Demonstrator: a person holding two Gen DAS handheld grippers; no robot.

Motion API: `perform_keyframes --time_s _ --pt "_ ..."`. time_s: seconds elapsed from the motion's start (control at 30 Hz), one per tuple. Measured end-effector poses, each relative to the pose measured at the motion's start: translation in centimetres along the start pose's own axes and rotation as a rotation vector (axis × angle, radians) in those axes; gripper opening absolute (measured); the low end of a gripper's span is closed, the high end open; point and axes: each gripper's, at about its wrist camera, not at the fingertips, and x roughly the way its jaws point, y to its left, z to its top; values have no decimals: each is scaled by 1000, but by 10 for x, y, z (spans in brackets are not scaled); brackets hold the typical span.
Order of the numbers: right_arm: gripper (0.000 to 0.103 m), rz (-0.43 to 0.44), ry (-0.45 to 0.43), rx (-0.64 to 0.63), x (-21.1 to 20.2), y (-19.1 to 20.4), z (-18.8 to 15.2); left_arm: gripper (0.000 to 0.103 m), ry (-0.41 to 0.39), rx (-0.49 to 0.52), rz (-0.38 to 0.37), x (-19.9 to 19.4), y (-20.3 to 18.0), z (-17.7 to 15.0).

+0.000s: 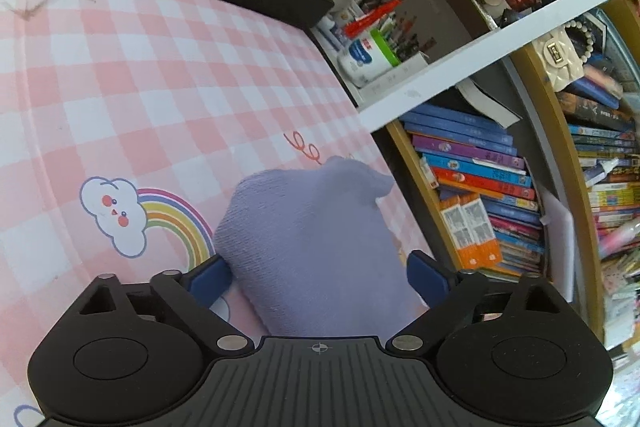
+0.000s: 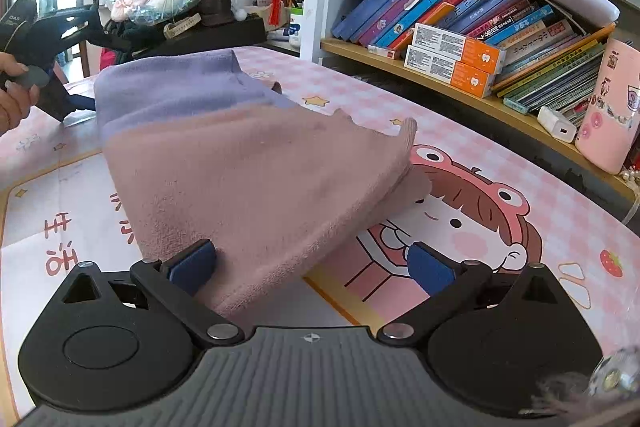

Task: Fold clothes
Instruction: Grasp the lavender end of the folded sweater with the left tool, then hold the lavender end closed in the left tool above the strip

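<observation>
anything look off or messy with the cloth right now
Nothing looks damaged or spilled. The two-tone cloth is only partly folded: its far pink corner sticks up and its edges don't line up. Both the left hand-held gripper and right hand-held gripper are open around it.

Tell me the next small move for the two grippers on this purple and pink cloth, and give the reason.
Probably shut both grippers on the cloth. The left gripper stands open with the purple end between its pads, and the right gripper stands open around the pink end. The cloth sags over the pink checked table mat, so neither end looks clamped, and no fold can start before that.
</observation>
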Motion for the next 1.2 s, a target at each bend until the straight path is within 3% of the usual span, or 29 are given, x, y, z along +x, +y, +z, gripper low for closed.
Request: perform_keyframes --time_s 0.07,0.13,0.3,0.33,0.47,0.53,0.67,0.93,1.2 --pt "103 0 0 0 0 0 0 41 9 20 24 2 -2 -1" --pt "103 0 1 0 0 -1 1 25 -1 65 30 0 -9 -3" --pt "103 3 3 6 0 0 1 26 -98 503 -91 -28 -77 -34" --pt "103 5 4 9 1 -1 1 29 -92 507 -104 -27 -79 -33" --pt "103 4 4 8 0 1 0 32 -24 323 -30 -10 -52 -13" --pt "103 5 4 9 0 1 0 33 11 224 -28 -3 -34 -6" --pt "103 7 5 12 0 0 1 48 56 122 -22 6 -20 -2" --pt "103 16 10 24 1 -2 1 51 42 8 -36 18 -5 1" --pt "103 21 13 33 1 -2 0 50 14 50 -46 19 -8 -3"
